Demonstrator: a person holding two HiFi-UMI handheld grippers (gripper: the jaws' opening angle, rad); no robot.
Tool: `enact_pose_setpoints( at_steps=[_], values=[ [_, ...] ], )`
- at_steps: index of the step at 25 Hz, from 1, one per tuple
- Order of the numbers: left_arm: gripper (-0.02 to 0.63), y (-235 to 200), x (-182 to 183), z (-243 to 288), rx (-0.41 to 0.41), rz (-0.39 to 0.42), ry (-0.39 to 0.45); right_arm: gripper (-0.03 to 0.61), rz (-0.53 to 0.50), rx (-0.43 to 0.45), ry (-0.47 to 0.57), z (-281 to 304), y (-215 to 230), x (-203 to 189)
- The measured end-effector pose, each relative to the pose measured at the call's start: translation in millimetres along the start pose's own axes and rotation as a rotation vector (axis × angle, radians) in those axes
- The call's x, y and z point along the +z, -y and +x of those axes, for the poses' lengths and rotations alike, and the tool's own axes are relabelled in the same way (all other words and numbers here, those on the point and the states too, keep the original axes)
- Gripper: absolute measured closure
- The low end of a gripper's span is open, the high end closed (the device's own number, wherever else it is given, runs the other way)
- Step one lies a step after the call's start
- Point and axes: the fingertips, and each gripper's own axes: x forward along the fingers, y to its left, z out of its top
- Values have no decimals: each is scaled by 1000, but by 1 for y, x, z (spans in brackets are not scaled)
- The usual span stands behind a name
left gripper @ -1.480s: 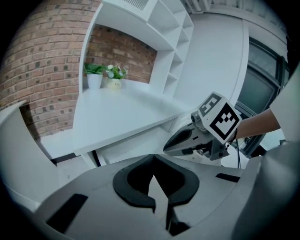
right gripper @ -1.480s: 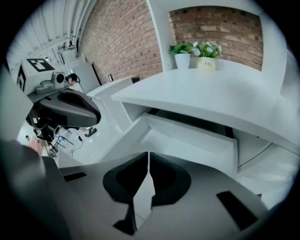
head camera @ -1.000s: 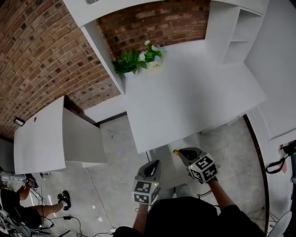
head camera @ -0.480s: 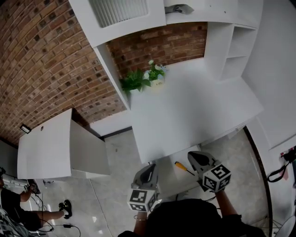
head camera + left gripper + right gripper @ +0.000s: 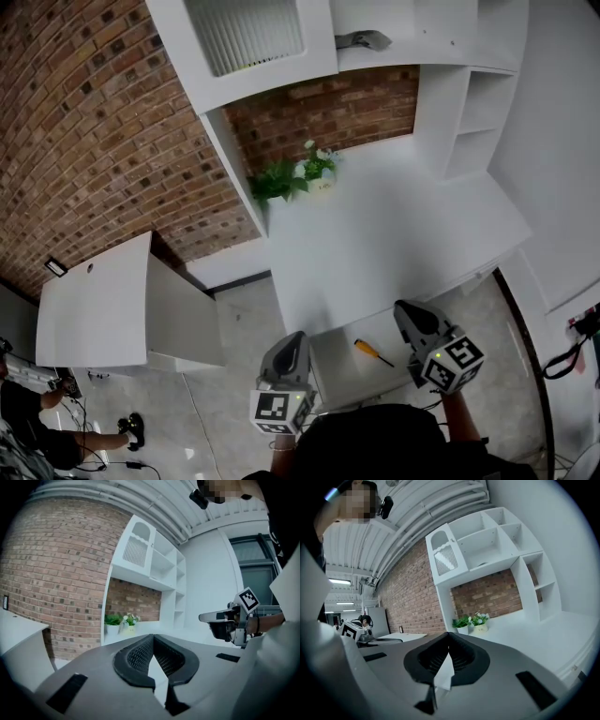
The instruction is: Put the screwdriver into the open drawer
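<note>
Nearest the camera: left gripper [image 5: 294, 342] and right gripper [image 5: 406, 314], one on each side of the open drawer [image 5: 333, 367], both above it and touching nothing.
- Left gripper: jaws pressed together, nothing between them (its own view shows the ribbed pads meeting at the tip).
- Right gripper: jaws likewise pressed together and empty.

Screwdriver [image 5: 373, 352]: lies flat on the drawer floor between the two grippers. The yellow handle is toward the left gripper and the dark shaft points toward the right one. It is free of both and looks to be inside the drawer walls, not on a rim.

Judgement: placement looks done, so the step in hand is getting clear.
- Check from the head view that no part of the tool overhangs the drawer front.
- Bring the grippers away with jaws closed, so no finger catches the drawer wall or the edge of the surface [image 5: 394, 234] just beyond.
- Do not nudge the drawer: a round handle on smooth white board will likely roll.

Farther back: potted plants [image 5: 298, 176] at the rear of the surface against the brick wall [image 5: 94, 141], with white shelves [image 5: 469, 112] alongside and above. None of it is in the way.
</note>
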Motion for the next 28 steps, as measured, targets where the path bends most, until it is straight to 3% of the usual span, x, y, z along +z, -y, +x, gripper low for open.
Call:
enact_pose_setpoints(
  at_steps=[11,28],
  values=[
    [606,-26,36,-9,102,41,94,563,-29,-49,101,-11,14,35],
    [604,-29,39,-8,138,47,104,565,-71,-82,109,-17,27,37]
  ],
)
